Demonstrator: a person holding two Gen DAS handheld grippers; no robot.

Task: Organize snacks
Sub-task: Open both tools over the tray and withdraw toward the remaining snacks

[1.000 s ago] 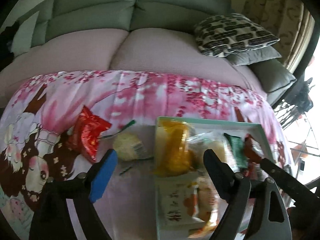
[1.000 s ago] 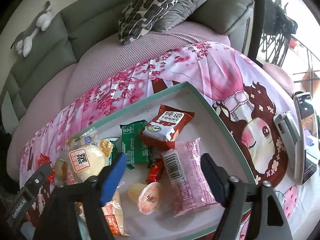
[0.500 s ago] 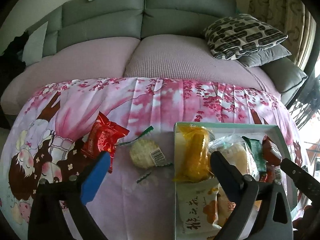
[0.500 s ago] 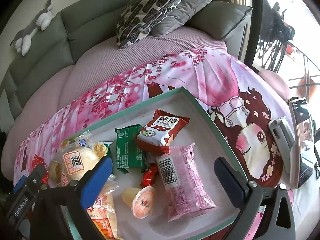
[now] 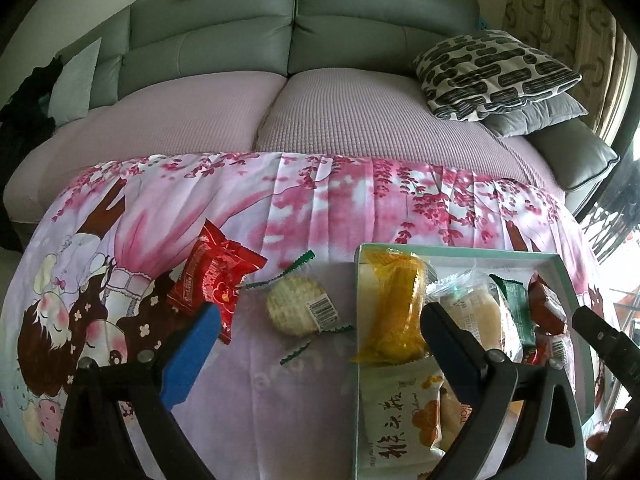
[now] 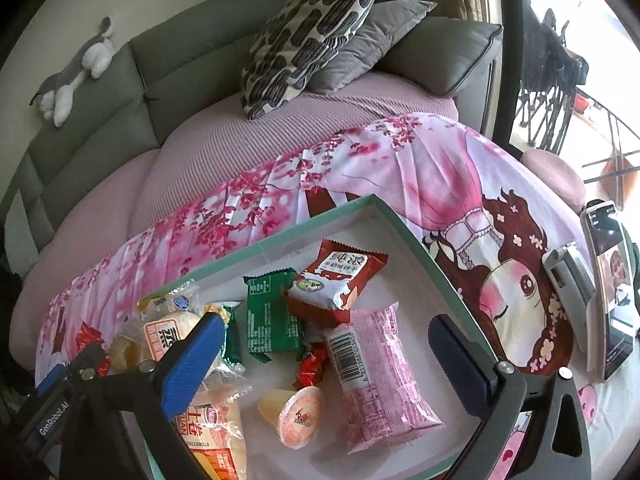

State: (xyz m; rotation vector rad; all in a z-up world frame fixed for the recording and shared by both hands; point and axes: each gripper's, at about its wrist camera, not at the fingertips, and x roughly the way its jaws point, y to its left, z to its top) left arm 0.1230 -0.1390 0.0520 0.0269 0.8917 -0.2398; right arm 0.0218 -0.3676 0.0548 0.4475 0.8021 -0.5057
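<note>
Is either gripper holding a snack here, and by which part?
Nothing is held. The left gripper and right gripper are both open and empty.

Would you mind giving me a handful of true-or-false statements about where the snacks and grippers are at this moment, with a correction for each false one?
1. The red snack packet lies inside the tray. False: it lies on the pink cloth, left of the tray.
2. The round cracker packet lies on the cloth between the red packet and the tray. True.
3. The left gripper is shut on the cracker packet. False: it is open and holds nothing.
4. The pink wrapped snack lies in the tray. True.
5. The right gripper is open. True.
6. A phone lies in the tray. False: it sits on the cloth, right of the tray.
</note>
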